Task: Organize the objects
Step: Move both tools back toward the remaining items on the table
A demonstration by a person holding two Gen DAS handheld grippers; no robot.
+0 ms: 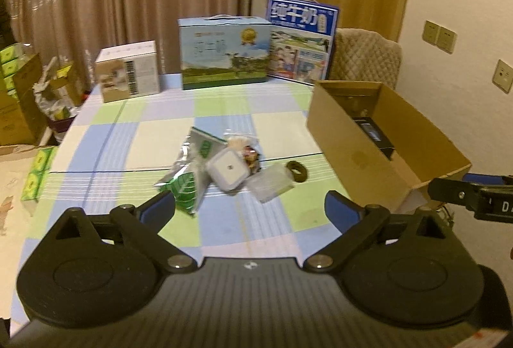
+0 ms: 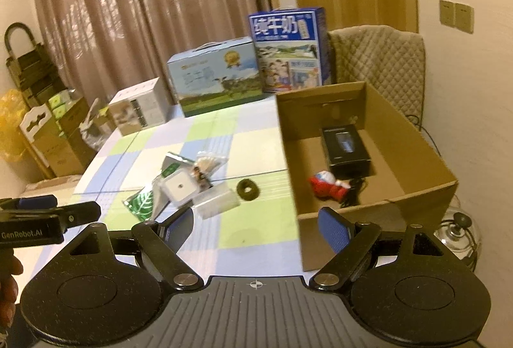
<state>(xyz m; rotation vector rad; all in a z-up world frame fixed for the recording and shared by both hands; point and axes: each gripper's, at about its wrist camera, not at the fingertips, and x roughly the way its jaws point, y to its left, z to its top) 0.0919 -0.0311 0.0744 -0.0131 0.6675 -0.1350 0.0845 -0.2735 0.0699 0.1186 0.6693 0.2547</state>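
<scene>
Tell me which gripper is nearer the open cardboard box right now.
Right. The right gripper hangs at the cardboard box's near corner, one finger in front of its wall. The left gripper faces the table's pile, the box off to its side.

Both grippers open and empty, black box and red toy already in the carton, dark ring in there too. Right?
Not the ring. The right wrist view shows it on the tablecloth, left of the carton. Black box and red toy are inside; left gripper and right gripper are open, empty.
</scene>
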